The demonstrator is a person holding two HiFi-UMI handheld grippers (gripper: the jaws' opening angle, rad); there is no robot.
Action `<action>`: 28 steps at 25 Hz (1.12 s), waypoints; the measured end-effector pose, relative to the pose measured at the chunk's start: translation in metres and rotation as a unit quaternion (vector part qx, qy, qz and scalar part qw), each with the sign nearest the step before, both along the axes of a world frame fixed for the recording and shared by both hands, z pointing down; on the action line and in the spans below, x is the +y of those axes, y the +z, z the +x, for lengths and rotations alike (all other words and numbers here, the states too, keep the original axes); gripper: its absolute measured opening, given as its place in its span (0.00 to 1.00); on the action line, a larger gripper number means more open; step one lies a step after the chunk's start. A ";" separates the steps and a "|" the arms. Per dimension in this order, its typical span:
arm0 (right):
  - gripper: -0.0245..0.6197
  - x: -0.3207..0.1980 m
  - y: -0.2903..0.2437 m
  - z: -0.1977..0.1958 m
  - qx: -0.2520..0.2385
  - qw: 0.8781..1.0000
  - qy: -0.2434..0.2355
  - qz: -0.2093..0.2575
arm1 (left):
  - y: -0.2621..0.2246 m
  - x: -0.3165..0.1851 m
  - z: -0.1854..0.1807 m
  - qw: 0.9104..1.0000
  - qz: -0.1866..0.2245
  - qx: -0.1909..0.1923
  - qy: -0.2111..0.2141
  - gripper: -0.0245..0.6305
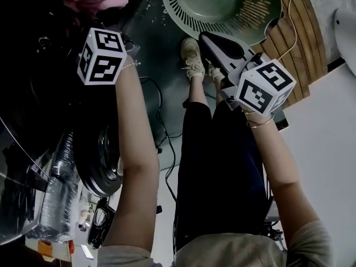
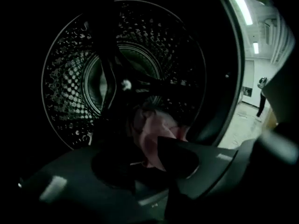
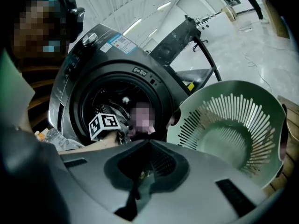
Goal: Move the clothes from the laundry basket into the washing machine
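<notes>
A dark grey front-loading washing machine (image 3: pixel 77 73) is seen with its round door opening uncovered. The left gripper (image 2: pixel 152 169) is held inside that opening, with its black-and-white marker cube (image 1: pixel 101 56) at the front rim of the drum. The jaws of this gripper are parted a little, and nothing is pinched by them. A crumpled pink garment (image 2: pixel 155 133) is seen just beyond their tips. It lies at the bottom of the perforated steel drum (image 2: pixel 65 87), near its front rim. Whether the tips touch the cloth cannot be told.

The right gripper (image 3: pixel 148 143) is held outside the machine and is pointed down towards a pale green slatted plastic laundry basket (image 1: pixel 192 15). Its jaws are closed together, with nothing between them. The basket is placed on the dark floor (image 1: pixel 161 49) just beside the machine's front, to the right of the door opening in the right gripper view. Its bare inner bottom is shown in both the head view and the right gripper view. A strip of wooden slats (image 1: pixel 295 43) is seen along the basket's right side.

The person's black trousers (image 1: pixel 222 166) and beige shoes (image 1: pixel 192 57) are seen between the two arms, with the shoes close to the basket's near rim. A silvery corrugated hose (image 1: pixel 58 177) is seen at the lower left of the head view, and a black cable (image 1: pixel 161 113) is trailed over the floor beside the left leg.
</notes>
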State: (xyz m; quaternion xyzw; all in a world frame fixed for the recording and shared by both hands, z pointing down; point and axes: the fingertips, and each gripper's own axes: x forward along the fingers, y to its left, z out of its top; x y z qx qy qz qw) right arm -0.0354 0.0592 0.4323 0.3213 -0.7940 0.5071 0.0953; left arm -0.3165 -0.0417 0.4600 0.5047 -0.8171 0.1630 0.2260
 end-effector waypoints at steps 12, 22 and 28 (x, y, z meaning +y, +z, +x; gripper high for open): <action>0.05 -0.006 0.011 0.008 0.015 1.000 -0.005 -0.005 | 0.089 0.003 0.073 0.984 -0.129 0.031 0.119 0.12; 0.05 -0.006 0.022 0.003 0.012 1.000 -0.006 -0.011 | 0.077 -0.079 0.007 0.984 -0.108 -0.050 0.132 0.10; 0.05 -0.009 0.013 -0.002 0.013 1.000 -0.006 -0.002 | 0.085 -0.075 0.009 0.986 -0.124 -0.005 0.113 0.12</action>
